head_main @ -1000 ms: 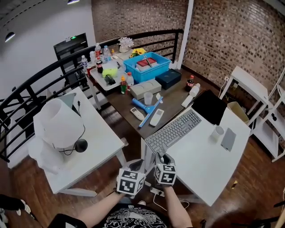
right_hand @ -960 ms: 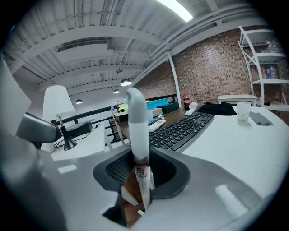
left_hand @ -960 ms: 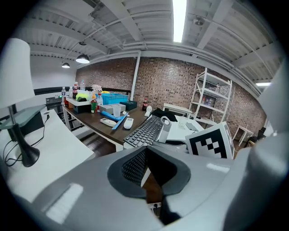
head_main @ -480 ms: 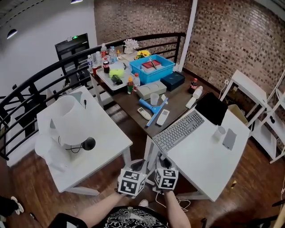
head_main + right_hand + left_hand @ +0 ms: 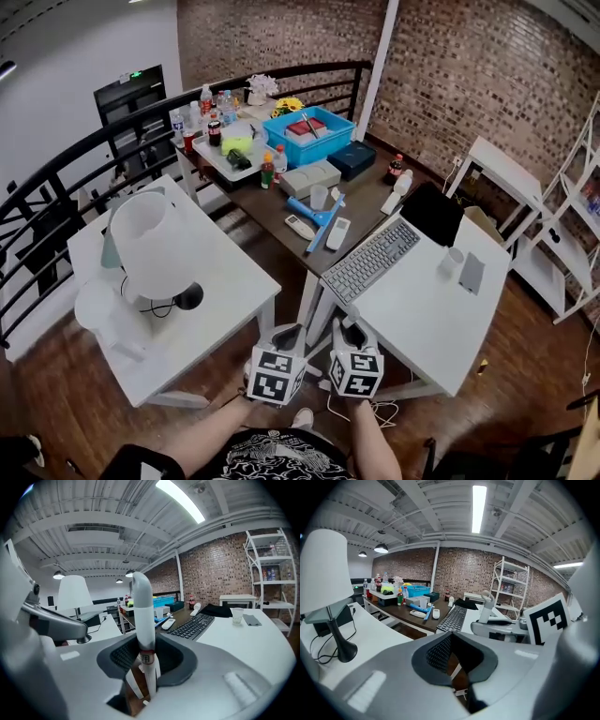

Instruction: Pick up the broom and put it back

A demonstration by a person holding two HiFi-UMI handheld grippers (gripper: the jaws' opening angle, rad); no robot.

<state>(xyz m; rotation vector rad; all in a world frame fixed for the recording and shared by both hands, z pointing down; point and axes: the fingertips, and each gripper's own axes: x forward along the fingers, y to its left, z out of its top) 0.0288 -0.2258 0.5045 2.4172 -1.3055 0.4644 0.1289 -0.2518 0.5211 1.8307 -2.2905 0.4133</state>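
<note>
White broom handle (image 5: 142,616) clamped in right hand-held gripper (image 5: 146,641), jaws part-open.

One broom (image 5: 142,616), one lamp (image 5: 155,244), one keyboard (image 5: 372,260)

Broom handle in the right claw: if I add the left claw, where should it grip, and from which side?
Take the broom handle on its bare white shaft above the right claw, below the rounded tip. It stands upright and round, so bring the left claw in level from its own side, jaws opened first; they look closed now.
</note>
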